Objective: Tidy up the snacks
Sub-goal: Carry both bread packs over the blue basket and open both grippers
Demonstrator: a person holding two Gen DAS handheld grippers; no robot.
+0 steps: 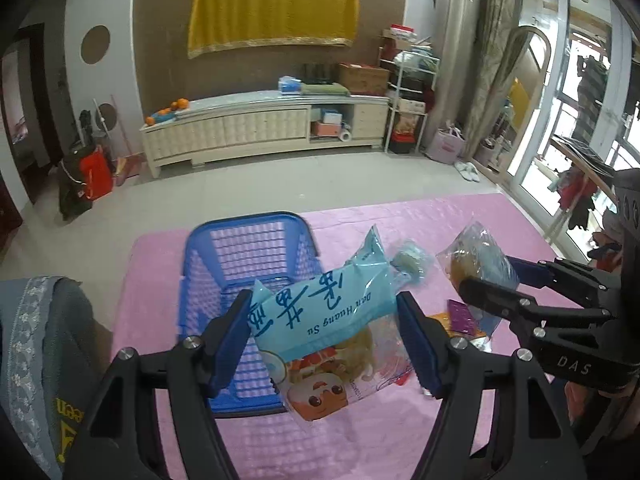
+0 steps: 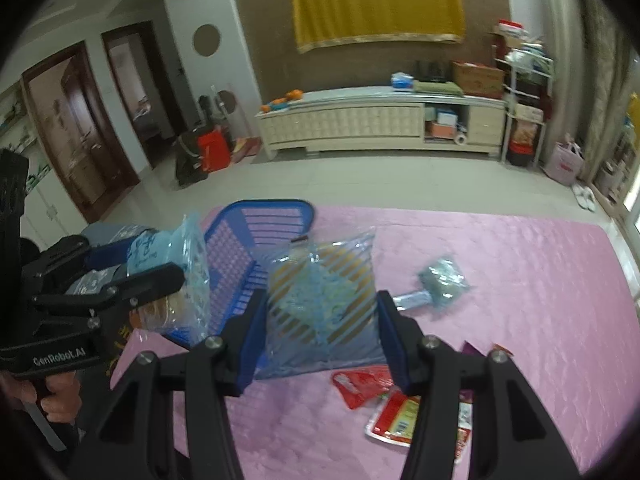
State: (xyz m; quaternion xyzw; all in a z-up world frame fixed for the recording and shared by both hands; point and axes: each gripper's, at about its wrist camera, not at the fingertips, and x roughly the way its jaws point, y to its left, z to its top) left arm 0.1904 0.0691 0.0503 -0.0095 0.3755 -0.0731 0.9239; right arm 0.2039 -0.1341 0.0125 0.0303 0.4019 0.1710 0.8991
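Our left gripper (image 1: 324, 340) clamps a light blue snack bag (image 1: 320, 308) crosswise, its long axis running pad to pad. Our right gripper (image 2: 320, 332) grips a striped clear bag (image 2: 324, 300) the same way. The blue basket (image 1: 200, 256) lies just beyond and left of both bags, nearer our left hand.

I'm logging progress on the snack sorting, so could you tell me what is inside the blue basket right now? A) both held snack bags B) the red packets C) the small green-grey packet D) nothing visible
D: the blue basket shows only bare lattice, while the left gripper and the right gripper each hold a bag above the table.
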